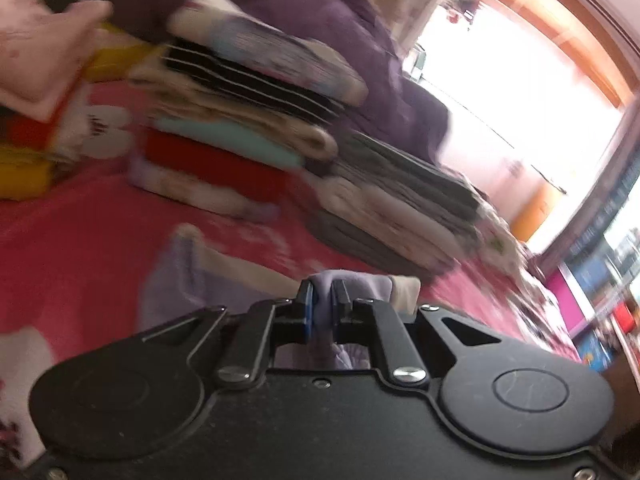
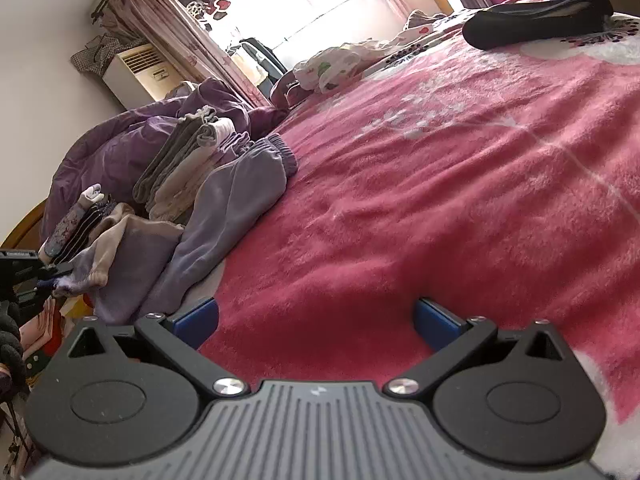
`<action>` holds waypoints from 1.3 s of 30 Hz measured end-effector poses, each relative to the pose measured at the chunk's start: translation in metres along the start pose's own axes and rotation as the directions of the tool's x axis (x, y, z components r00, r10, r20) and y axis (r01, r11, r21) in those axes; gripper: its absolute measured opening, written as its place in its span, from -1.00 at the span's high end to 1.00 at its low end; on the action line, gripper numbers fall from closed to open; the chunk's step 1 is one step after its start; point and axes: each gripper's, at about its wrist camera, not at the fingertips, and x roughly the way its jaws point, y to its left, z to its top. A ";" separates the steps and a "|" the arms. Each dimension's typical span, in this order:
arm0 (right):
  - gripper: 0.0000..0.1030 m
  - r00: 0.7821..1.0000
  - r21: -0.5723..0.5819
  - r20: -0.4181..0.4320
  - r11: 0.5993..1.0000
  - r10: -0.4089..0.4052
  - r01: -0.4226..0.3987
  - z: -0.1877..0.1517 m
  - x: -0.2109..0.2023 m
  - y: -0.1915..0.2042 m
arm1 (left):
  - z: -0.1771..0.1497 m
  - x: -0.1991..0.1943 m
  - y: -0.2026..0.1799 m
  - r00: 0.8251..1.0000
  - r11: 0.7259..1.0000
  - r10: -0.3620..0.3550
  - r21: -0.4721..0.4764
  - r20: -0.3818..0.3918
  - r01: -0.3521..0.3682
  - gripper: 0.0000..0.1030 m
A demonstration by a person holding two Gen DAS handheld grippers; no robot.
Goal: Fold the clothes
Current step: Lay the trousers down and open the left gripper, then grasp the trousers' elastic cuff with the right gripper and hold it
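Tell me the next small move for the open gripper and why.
Probably bring the right gripper, open over bare pink blanket, leftward to grip the lilac garment. The left gripper is shut on one end only, leaving the rest lying loose and unfolded.

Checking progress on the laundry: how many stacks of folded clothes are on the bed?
2: a colourful stack beside a grey-and-white stack, both against the purple duvet. More may be hidden.

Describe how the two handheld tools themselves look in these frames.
Left tool: matte black body, round pivot discs, silver screws, a blue finger pad. Right tool: black linkages and discs, silver screws, blue pads, grey ribbed top plate with a small white logo. No cables visible.
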 end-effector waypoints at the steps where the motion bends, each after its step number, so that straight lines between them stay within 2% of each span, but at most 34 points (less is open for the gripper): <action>1: -1.00 1.000 0.002 -0.003 1.000 0.002 -0.002 0.000 -0.001 0.000 | 0.004 -0.001 0.009 1.000 1.000 0.019 -0.022 0.011 -0.019 0.86; 4: -1.00 1.000 0.015 -0.011 1.000 0.004 -0.004 0.001 -0.003 -0.001 | 0.013 -0.004 0.036 0.996 0.993 0.078 -0.094 0.037 -0.075 0.87; 11: -0.99 1.000 0.096 -0.024 0.995 0.007 -0.005 0.008 -0.003 -0.001 | 0.016 0.003 0.083 0.989 0.965 0.149 -0.218 0.014 -0.142 0.86; 12: -0.99 1.000 0.111 -0.024 0.994 0.011 -0.008 0.010 -0.002 -0.001 | 0.015 0.003 0.088 0.983 0.955 0.183 -0.240 0.008 -0.175 0.84; 14: -0.99 1.000 0.136 -0.026 0.991 0.017 -0.013 0.014 0.000 0.000 | 0.013 0.002 0.096 0.972 0.937 0.233 -0.270 0.009 -0.222 0.68; 16: -0.99 0.999 0.152 -0.030 0.988 0.025 -0.020 0.018 0.004 0.001 | 0.011 0.001 0.101 0.965 0.927 0.260 -0.285 0.025 -0.243 0.21; 18: -0.98 0.999 0.155 -0.037 0.988 0.027 -0.021 0.024 0.012 0.004 | 0.007 -0.002 0.103 0.962 0.925 0.268 -0.292 0.049 -0.243 0.06; 26: -0.83 0.999 0.190 -0.040 0.982 0.031 -0.023 0.051 0.058 0.013 | -0.004 0.009 0.092 0.972 0.956 0.228 -0.203 0.058 -0.212 0.02; 30: -0.82 0.998 0.216 -0.043 0.976 0.036 -0.026 0.065 0.087 0.017 | -0.009 0.017 0.086 0.979 0.971 0.195 -0.152 0.056 -0.185 -0.05; 39: -0.88 0.997 0.260 -0.050 0.965 0.052 -0.037 0.096 0.152 0.025 | -0.013 0.034 0.092 0.980 0.967 0.200 -0.163 0.016 -0.195 -0.05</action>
